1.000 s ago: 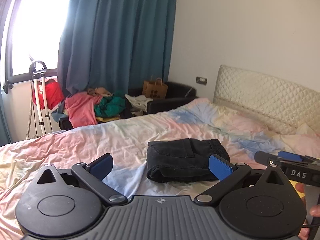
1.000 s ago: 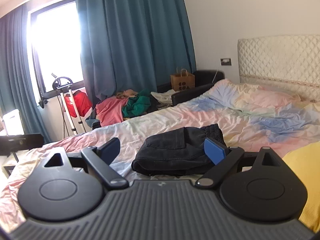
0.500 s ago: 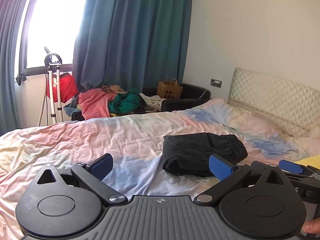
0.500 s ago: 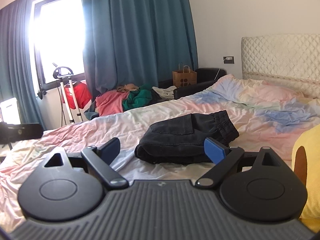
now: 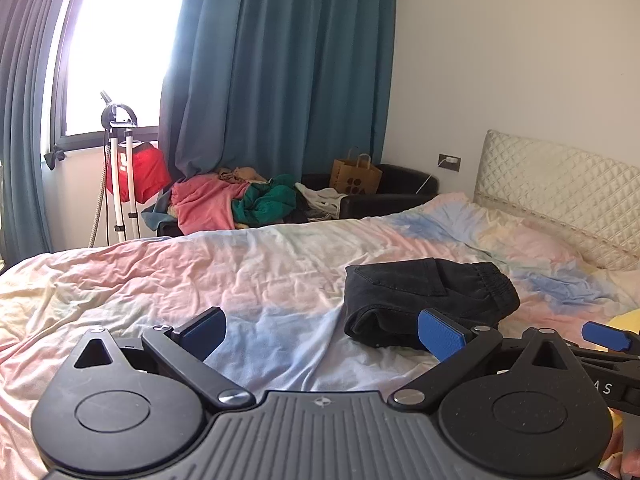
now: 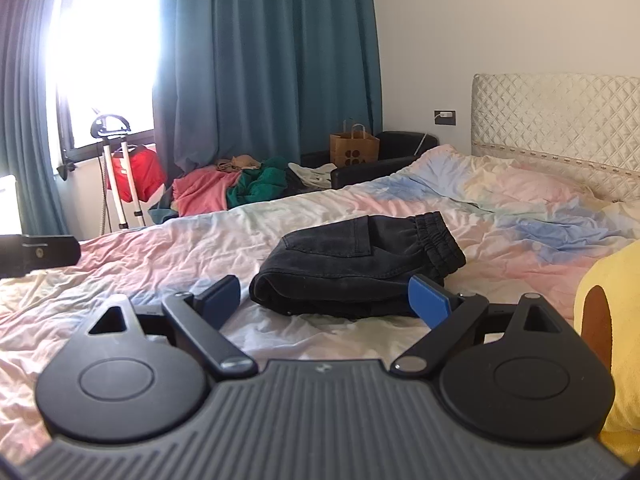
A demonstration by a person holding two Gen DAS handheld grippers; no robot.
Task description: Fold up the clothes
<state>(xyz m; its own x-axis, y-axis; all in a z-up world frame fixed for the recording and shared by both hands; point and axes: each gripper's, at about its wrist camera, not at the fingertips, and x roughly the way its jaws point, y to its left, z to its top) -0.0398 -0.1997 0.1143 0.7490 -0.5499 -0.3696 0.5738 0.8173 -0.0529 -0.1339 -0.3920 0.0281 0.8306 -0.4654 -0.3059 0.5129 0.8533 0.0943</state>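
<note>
A folded pair of black trousers [image 5: 428, 300] [image 6: 352, 256] with an elastic waistband lies on the pastel tie-dye bed sheet [image 5: 260, 280] [image 6: 160, 256]. My left gripper [image 5: 322, 334] hovers low over the sheet, open and empty, with the trousers ahead and to its right. My right gripper [image 6: 325, 300] is also open, its blue pads [image 6: 428, 300] standing wide on either side of the trousers' near edge without pressing on it. One of the right gripper's blue pads [image 5: 605, 336] shows at the right edge of the left wrist view.
A yellow soft object [image 6: 616, 320] lies close on the right. A quilted headboard [image 5: 560, 200] stands far right. Beyond the bed are a heap of clothes [image 5: 240, 204], a paper bag [image 5: 354, 178], a white stand with a red garment [image 5: 124, 172] and blue curtains [image 5: 280, 80].
Both grippers have sunk closer to the bed and swung, so the trousers sit further right in the left view. The trousers have not moved, and both grippers stay open.
</note>
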